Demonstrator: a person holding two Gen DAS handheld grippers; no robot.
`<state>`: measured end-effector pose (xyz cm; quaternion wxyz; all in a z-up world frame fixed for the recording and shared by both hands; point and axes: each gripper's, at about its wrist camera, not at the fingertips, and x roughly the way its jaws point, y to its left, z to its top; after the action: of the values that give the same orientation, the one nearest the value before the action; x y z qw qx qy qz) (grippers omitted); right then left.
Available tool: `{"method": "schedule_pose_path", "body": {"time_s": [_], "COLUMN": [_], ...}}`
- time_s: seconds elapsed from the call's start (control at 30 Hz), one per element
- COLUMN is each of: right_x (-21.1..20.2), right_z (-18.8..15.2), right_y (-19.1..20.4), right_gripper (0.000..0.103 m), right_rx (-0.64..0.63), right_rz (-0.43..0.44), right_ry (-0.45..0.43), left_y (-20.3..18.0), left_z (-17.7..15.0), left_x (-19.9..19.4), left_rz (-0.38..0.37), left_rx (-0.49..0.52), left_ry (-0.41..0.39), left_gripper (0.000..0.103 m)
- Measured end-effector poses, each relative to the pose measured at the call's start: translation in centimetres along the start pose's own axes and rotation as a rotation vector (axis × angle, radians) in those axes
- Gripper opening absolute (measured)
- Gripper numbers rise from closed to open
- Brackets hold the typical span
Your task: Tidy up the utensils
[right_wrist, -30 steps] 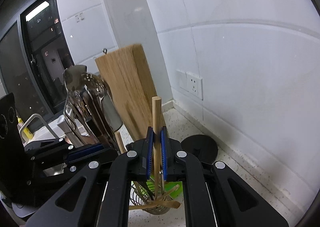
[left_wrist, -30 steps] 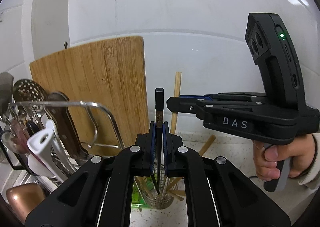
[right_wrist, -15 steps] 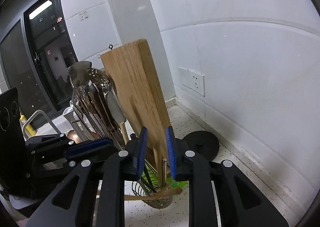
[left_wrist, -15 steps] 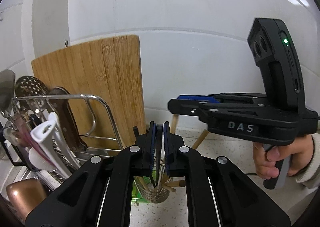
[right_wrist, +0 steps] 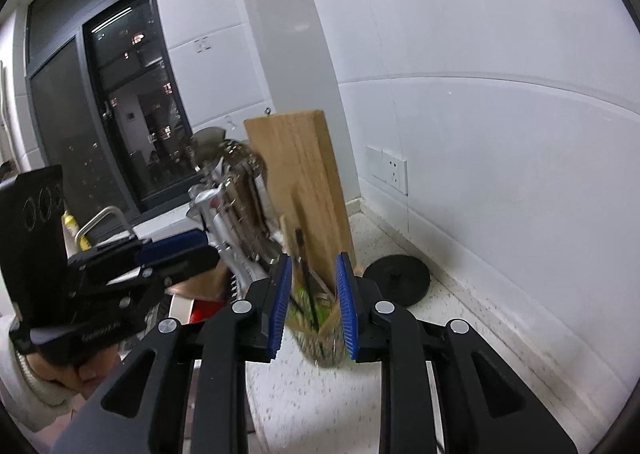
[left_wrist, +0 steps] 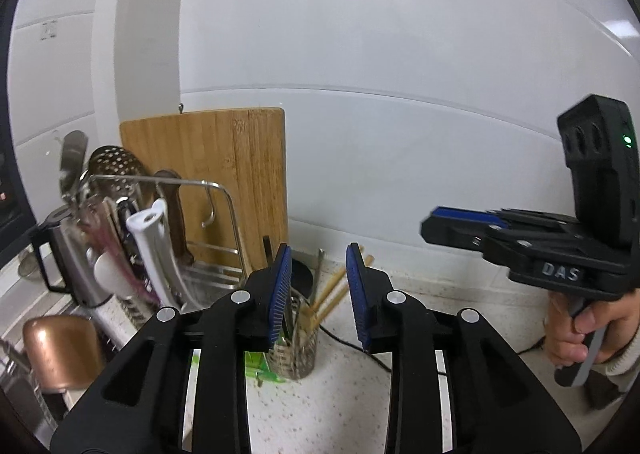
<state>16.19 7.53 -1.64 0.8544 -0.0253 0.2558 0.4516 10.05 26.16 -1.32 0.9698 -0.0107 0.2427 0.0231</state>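
- Left gripper (left_wrist: 318, 290): jaws spread and opening, nothing between the blue pads; the cup shows through the gap but sits well beyond them.
- Right gripper (right_wrist: 311, 296): jaws spread and opening too, nothing pinched; cup and sticks seen past the pads, blurred.
- Cup (left_wrist: 294, 354): clear glass, upright on the speckled counter (left_wrist: 340, 406), in front of the cutting board (left_wrist: 224, 174).
- Chopsticks (left_wrist: 330, 294): wooden ones in the cup, leaning right; one dark stick (left_wrist: 267, 250) and a thin metal one (left_wrist: 319, 266) stand in it too.
- Green item (left_wrist: 254, 364) at the cup's left base, can't tell what.
- Rack (left_wrist: 160, 238) left of the cup, holding ladles, a slotted spoon, a white handle.
- Copper cup (left_wrist: 60, 350) in front of the rack.
- Black disc (right_wrist: 398, 274) on the counter to the right of the board, near the wall.
- Right gripper seen from the left view at far right, a hand (left_wrist: 588, 326) on its grip.
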Motion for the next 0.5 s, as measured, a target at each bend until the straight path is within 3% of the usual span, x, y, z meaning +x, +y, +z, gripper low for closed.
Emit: {"method": "schedule_pose_path", "body": {"time_s": [0.17,0.3,0.37,0.5], "right_x": [-3.2,-5.0,-5.7,-7.1], "right_z": [-2.2,-3.5,-4.0,-5.0], "right_y": [0.5,0.6,0.5,0.7], "right_gripper": [0.028,0.033,0.035,0.041], "right_rx": [-0.024,-0.034,-0.032,-0.032], "right_rz": [0.019,0.032,0.039,0.045], "right_ry": [0.003,0.017,0.023,0.031], "left_y": [-3.2,-5.2,-6.0,-7.3], "left_z": [-0.8,-1.8,-2.5,-3.4], "left_x": [-3.2,-5.5,-6.3,-7.6], "left_rz": [0.038,0.063,0.074,0.084], "left_rx": [-0.015,-0.035,-0.044,-0.04], "left_ry": [-0.005,-0.004,-0.003,-0.002], "left_gripper": [0.039,0.04,0.052,0.056]}}
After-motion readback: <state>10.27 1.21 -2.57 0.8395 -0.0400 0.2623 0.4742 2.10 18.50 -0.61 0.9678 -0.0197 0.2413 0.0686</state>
